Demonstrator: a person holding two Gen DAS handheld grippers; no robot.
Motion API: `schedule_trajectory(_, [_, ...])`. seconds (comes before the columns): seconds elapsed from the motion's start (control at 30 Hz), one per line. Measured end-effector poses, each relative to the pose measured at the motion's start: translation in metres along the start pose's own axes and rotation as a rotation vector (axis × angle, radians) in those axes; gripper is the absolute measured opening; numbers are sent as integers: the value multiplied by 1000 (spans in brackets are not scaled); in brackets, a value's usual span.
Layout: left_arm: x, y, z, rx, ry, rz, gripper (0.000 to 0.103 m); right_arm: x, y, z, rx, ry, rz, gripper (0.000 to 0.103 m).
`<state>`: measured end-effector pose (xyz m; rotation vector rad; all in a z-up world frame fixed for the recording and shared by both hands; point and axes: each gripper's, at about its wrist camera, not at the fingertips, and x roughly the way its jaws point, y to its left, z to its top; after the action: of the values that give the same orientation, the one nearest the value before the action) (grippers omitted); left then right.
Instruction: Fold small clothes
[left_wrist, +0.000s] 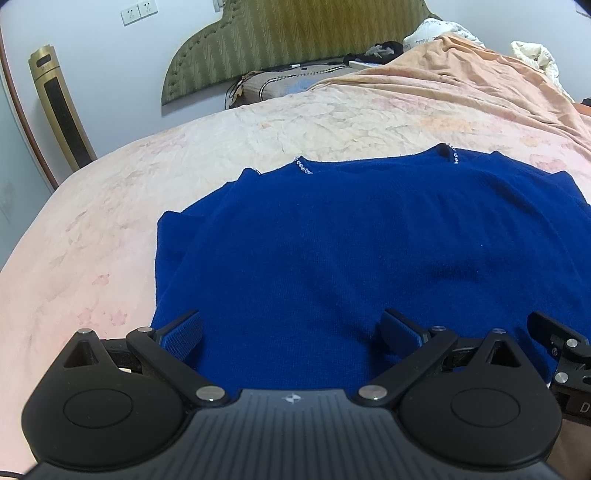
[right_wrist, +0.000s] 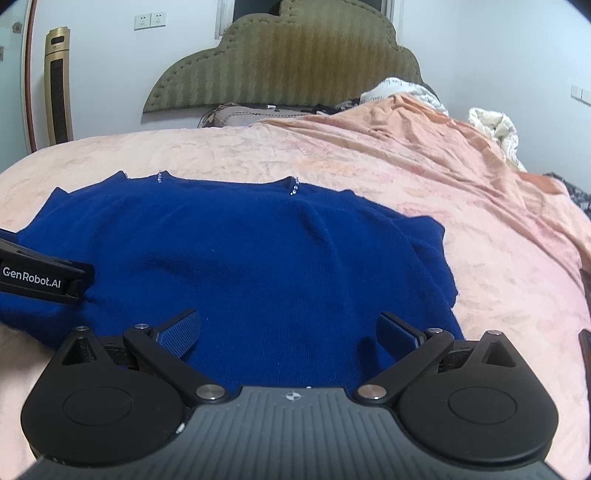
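Blue sweater spread flat on the bed

My left gripper (left_wrist: 291, 338) and right gripper (right_wrist: 288, 332) both hang with jaws apart over the near hem of the blue sweater (right_wrist: 240, 258), which lies flat on the pink bed (right_wrist: 498, 258), neckline toward the headboard (right_wrist: 280, 70).
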<state>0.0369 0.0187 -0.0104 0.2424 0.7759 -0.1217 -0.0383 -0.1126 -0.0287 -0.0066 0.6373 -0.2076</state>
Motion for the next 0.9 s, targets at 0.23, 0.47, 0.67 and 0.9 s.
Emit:
schedule_trajectory(0.23, [-1, 0, 1, 0, -2, 2, 103, -7, 3, 1, -17, -35, -8, 102])
schedule_trajectory(0.47, [-1, 0, 1, -4, 2, 4, 103, -9, 6, 2, -32, -50, -21, 102])
schedule_trajectory(0.67, [-2, 1, 2, -6, 3, 13, 103, -12, 5, 3, -29, -59, -25, 102])
schedule_trajectory(0.9, [-2, 2, 2, -4, 4, 27, 103, -15, 6, 3, -31, -69, -26, 102])
